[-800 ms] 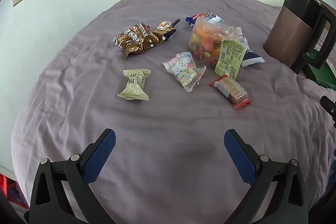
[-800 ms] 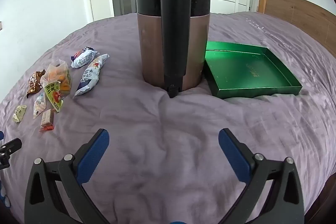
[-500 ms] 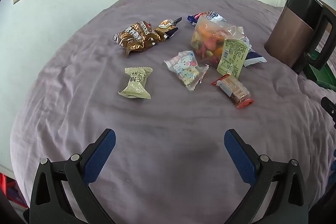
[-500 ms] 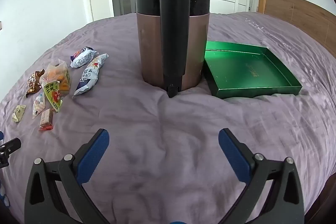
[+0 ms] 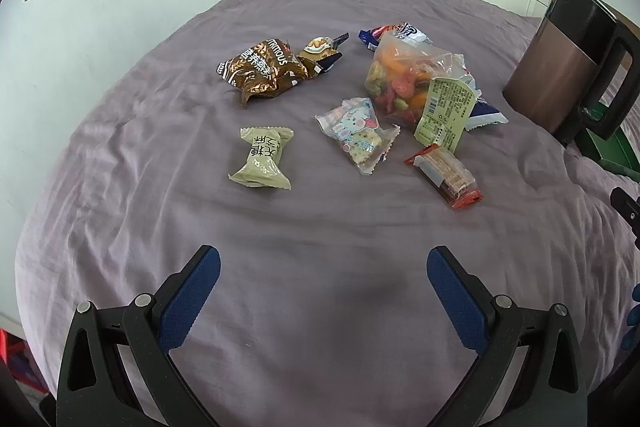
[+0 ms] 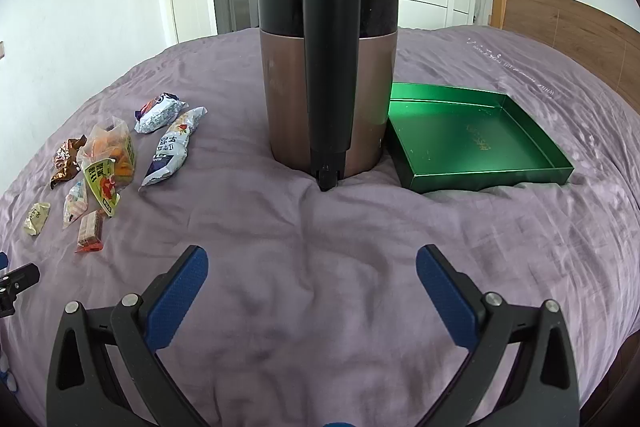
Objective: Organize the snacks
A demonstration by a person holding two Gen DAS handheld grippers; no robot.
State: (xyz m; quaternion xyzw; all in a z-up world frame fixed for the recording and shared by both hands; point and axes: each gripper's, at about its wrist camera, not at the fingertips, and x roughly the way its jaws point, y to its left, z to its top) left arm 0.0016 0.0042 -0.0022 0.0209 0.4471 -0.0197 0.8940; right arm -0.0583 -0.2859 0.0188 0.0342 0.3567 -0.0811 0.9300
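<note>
Several snack packets lie on the purple bedspread (image 5: 320, 227): a pale green candy (image 5: 262, 157), a clear bunny packet (image 5: 357, 133), a red bar (image 5: 444, 173), a brown bag (image 5: 266, 67), a clear bag of colourful snacks (image 5: 416, 83) and blue-white packets (image 6: 170, 147). My left gripper (image 5: 319, 277) is open and empty, well short of the green candy. My right gripper (image 6: 312, 277) is open and empty, in front of the kettle. A green tray (image 6: 472, 139) lies empty, right of the kettle.
A copper and black kettle (image 6: 328, 67) stands upright between the snacks and the tray; it also shows in the left wrist view (image 5: 568, 67). A wooden headboard (image 6: 568, 23) is at the far right. White walls and closet doors stand behind the bed.
My left gripper has drifted slightly, so the snacks sit a little lower and further right in its view. My right gripper has barely moved. Both stay open.
</note>
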